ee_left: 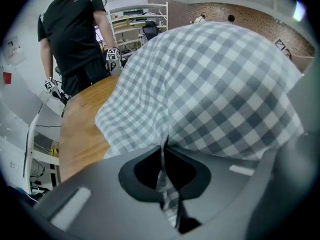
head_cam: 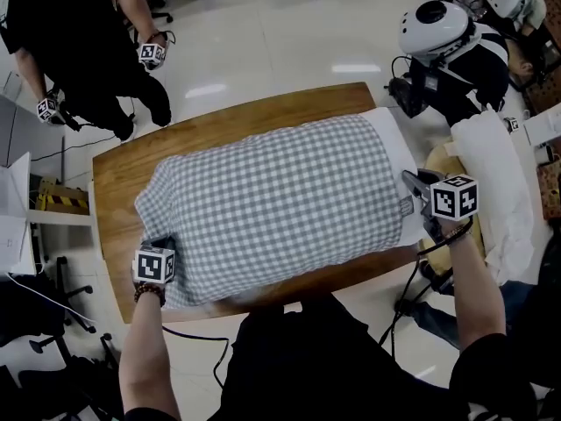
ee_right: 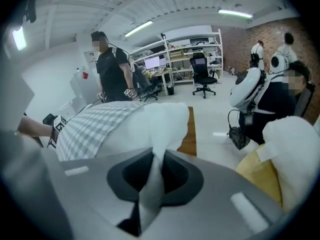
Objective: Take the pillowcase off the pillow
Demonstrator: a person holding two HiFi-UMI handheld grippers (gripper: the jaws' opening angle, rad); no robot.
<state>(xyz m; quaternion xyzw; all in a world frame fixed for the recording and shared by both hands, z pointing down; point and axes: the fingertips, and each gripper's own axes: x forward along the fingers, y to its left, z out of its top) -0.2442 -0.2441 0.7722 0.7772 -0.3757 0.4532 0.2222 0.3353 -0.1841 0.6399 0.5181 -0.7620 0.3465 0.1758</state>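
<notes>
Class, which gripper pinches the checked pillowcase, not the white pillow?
The left gripper; its jaws clamp checked pillowcase, while the right gripper clamps white pillow.

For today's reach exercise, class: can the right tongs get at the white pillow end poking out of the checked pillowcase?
Apparently yes: the right tongs are shut on the white pillow where it pokes bare out of the checked pillowcase, with nothing covering it.

left gripper (ee_left: 162, 156): pinched on pillowcase (ee_left: 215, 84) | right gripper (ee_right: 154, 170): pinched on pillow (ee_right: 167, 121)
</notes>
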